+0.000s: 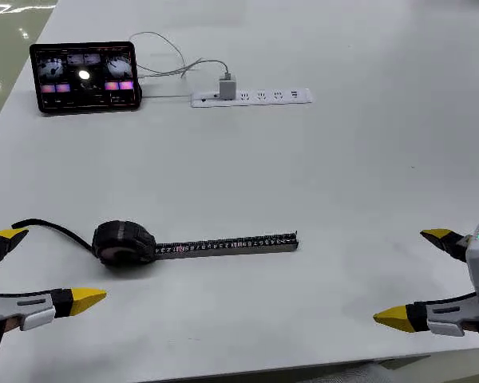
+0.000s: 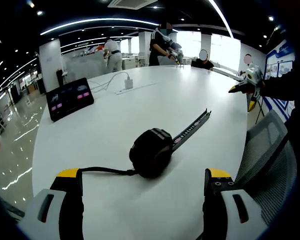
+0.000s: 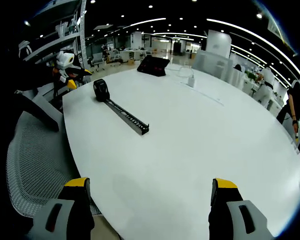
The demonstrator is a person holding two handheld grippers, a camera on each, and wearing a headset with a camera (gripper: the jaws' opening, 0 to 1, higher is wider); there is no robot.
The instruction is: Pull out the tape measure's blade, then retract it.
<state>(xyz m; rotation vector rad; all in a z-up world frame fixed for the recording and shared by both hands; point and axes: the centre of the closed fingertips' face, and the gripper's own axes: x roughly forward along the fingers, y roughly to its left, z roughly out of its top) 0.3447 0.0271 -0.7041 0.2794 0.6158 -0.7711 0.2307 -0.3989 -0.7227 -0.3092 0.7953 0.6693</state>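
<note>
A black tape measure (image 1: 123, 242) lies on the white table (image 1: 319, 175), its blade (image 1: 227, 245) pulled out flat to the right, and a black strap (image 1: 52, 227) trailing left. My left gripper (image 1: 48, 267) stands open just left of the case, jaws apart with nothing between them; in the left gripper view the case (image 2: 151, 151) sits ahead between the yellow tips, not touched. My right gripper (image 1: 423, 275) is open at the front right, well clear of the blade's end (image 1: 294, 241). The right gripper view shows the tape measure (image 3: 101, 90) and blade (image 3: 127, 115) far ahead left.
A tablet (image 1: 85, 76) with a lit screen stands at the back left, wired to a charger on a white power strip (image 1: 251, 97). The table's front edge (image 1: 303, 367) runs close to both grippers. A mesh chair (image 3: 35, 165) sits by the table. People stand in the background.
</note>
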